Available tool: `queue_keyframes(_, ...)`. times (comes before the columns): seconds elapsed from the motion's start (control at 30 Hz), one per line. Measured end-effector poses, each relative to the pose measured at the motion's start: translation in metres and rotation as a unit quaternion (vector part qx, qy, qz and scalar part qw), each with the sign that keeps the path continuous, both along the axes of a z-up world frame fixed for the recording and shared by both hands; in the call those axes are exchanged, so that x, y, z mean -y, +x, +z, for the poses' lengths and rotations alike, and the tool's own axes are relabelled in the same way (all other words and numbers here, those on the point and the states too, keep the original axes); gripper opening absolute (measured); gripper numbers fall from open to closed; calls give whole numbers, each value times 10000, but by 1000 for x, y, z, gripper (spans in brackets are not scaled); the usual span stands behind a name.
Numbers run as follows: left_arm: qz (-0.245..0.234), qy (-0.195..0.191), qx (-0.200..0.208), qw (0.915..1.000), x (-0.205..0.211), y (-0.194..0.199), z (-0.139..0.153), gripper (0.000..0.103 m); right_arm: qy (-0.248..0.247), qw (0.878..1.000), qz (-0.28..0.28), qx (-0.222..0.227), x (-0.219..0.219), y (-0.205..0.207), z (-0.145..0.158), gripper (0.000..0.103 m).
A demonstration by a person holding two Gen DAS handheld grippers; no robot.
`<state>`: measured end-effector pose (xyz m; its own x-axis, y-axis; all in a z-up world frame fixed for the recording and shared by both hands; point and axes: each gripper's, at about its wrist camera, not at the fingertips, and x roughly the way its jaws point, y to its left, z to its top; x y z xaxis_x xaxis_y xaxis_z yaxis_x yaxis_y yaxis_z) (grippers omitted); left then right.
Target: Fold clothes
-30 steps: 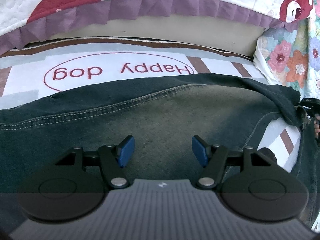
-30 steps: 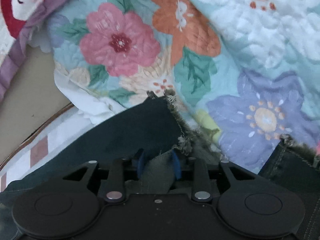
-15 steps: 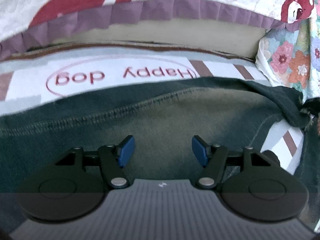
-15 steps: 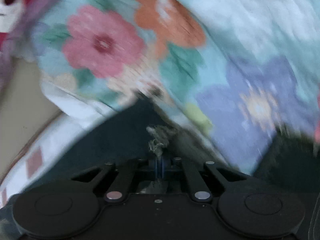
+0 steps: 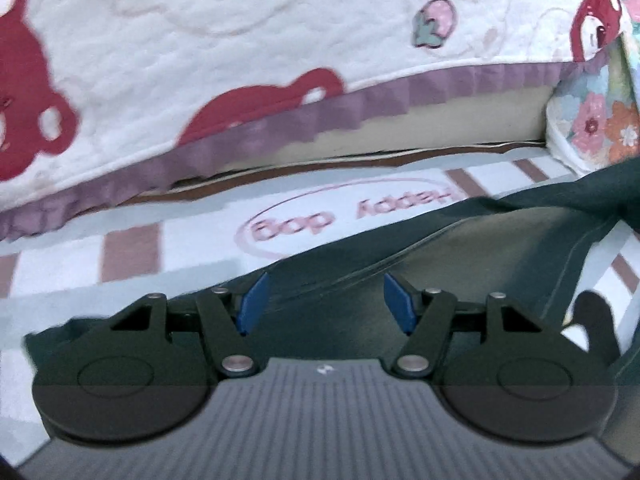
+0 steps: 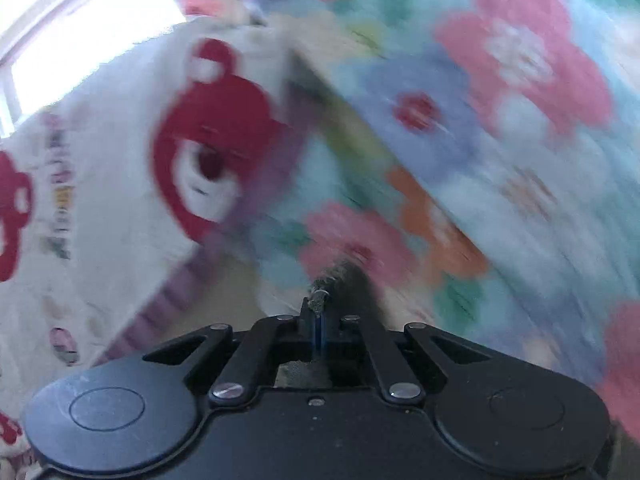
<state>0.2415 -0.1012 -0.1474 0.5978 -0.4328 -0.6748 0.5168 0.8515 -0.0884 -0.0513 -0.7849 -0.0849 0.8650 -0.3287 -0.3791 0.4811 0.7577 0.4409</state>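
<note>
Dark denim: one pair of jeans [image 5: 460, 264], washed paler down the middle of the panel, lying on the mat [image 5: 192, 248] in my left wrist view. Its long axis runs slantwise, from low at the left edge up toward the right, where the cloth lifts off the mat near the floral quilt [image 5: 592, 128]. A double-stitched seam follows the same slant along the upper border.

My left tongs [image 5: 324, 300]: blue pads [image 5: 252, 300] stand apart with nothing between them, above the denim. No grip.

My right tongs [image 6: 318, 320]: closed tight on a frayed tuft of the jeans' hem [image 6: 320, 294], which pokes out just past the fingertips; more dark cloth trails off to the right behind it. This view is heavily smeared, so I cannot tell how much fabric hangs below.

Surroundings, left wrist view:
- Mat, white and pale blue with brown bars and a pink oval enclosing upside-down lettering; the jeans cover its nearer part.
- Bear quilt [image 5: 240, 40], white with red bears and a purple ruffled border, hanging over a beige bed edge [image 5: 420, 128] beyond the mat.
- Floral quilt, at the far right, touching the mat's corner.
- A dark rounded shape at the lower right, beside the tongs' body; unidentifiable.

Surroundings, right wrist view: the bear quilt fills the left, the floral quilt the right, a bright window [image 6: 80, 28] at upper left.
</note>
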Motion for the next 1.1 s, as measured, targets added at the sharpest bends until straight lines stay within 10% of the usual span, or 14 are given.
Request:
queue_keyframes(0.17, 699, 545, -102, 9960, -59, 14, -10, 63, -162, 9976, -190, -649, 7, 13, -11, 4)
queue_keyframes(0.4, 2085, -62, -378, 9773, -147, 28, 1, 66, -485, 9937, -87, -1003, 3, 47, -7, 4)
queue_keyframes(0.57, 1943, -654, -801, 9755, -152, 38, 1, 72, -508, 9926, -28, -1099, -4, 66, -13, 4)
queue_keyframes(0.83, 2140, -518, -1000, 9703, -123, 47, -17, 72, -397, 9926, 218, -1127, -13, 75, -24, 5)
queue_keyframes(0.9, 2152, -661, -1035, 9688, -125, 50, -20, 52, -377, 9921, 280, -1164, -14, 77, -27, 6)
queue_keyframes(0.93, 2120, -567, -984, 9706, -123, 50, -20, 16, -356, 9920, 277, -1183, -14, 78, -29, 7)
queue_keyframes(1.1, 1935, -425, -600, 9783, -117, 38, -9, 13, -187, 9917, 242, -1253, -12, 78, -37, 13)
